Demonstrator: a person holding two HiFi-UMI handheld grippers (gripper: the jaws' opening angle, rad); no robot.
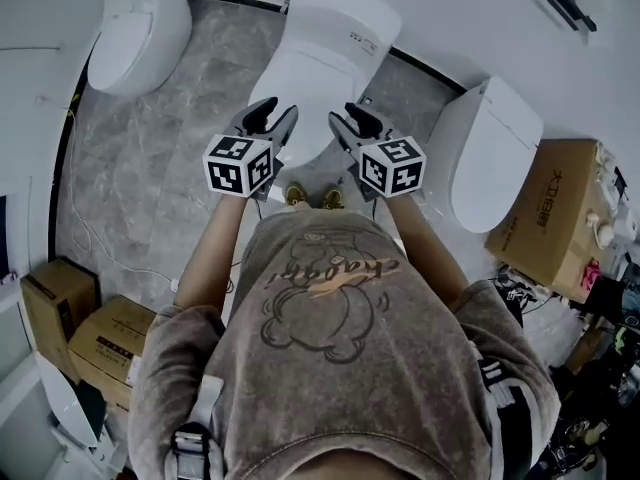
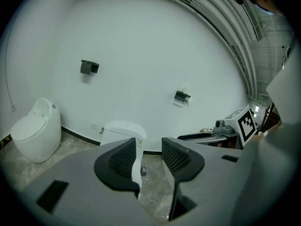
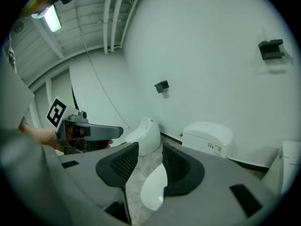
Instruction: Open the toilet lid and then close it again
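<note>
The middle toilet (image 1: 330, 28) stands against the wall straight ahead, and its white lid (image 1: 300, 88) lies down flat. My left gripper (image 1: 268, 118) and right gripper (image 1: 356, 120) hover side by side above the lid's front, both clear of it. The left gripper (image 2: 149, 149) is open with nothing between its pads; the tank (image 2: 123, 132) shows beyond them. The right gripper (image 3: 150, 157) is also open and empty, with the lid's rounded front (image 3: 154, 187) showing below the gap. Each gripper sees the other: the right gripper (image 2: 235, 126), the left gripper (image 3: 89, 131).
A second toilet (image 1: 138, 30) stands to the left and a third (image 1: 495, 148) to the right. Cardboard boxes sit at right (image 1: 555, 218) and at lower left (image 1: 100, 343). A thin cable (image 1: 90, 238) runs over the grey marble floor. Dark brackets (image 2: 89, 67) hang on the wall.
</note>
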